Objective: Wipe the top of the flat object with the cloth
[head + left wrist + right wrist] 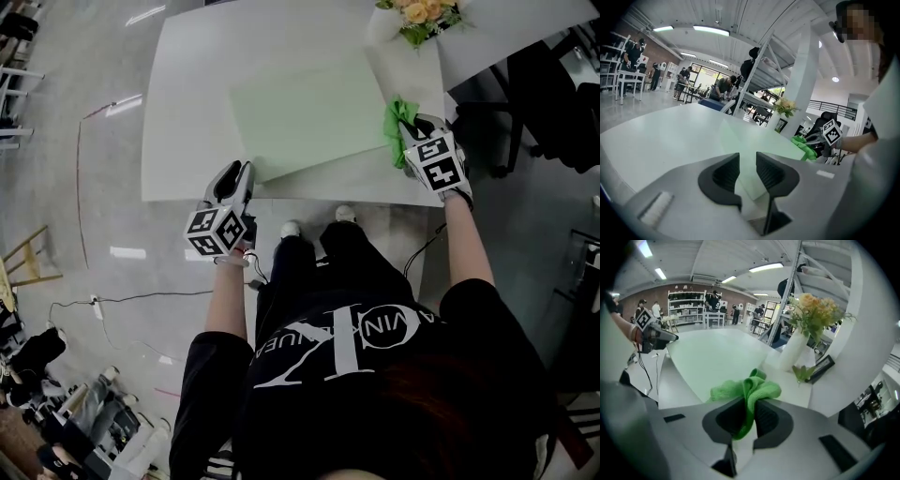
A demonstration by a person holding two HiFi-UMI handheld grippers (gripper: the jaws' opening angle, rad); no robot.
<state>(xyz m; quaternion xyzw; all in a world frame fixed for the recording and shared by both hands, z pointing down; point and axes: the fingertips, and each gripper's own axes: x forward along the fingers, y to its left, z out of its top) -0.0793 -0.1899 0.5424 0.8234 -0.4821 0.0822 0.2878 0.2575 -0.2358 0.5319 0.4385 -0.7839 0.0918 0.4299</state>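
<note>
A pale green flat sheet [305, 117] lies on the white table [197, 94]. My right gripper [412, 127] is at the sheet's right edge, shut on a bright green cloth [398, 127]. In the right gripper view the cloth [750, 387] bunches out of the jaws [749, 411] over the sheet [712, 357]. My left gripper [239, 169] is at the sheet's near left corner, by the table's front edge. Its jaws [747, 161] stand apart, and the sheet's corner [745, 136] shows in the gap, untouched by the pads. The cloth [806, 149] and right gripper [825, 140] appear far right there.
A white vase of flowers [422, 14] stands at the table's far right corner, close beyond the cloth, with a small picture frame [820, 367] beside the vase [794, 350]. A black chair [534, 103] is right of the table. People work at tables far behind.
</note>
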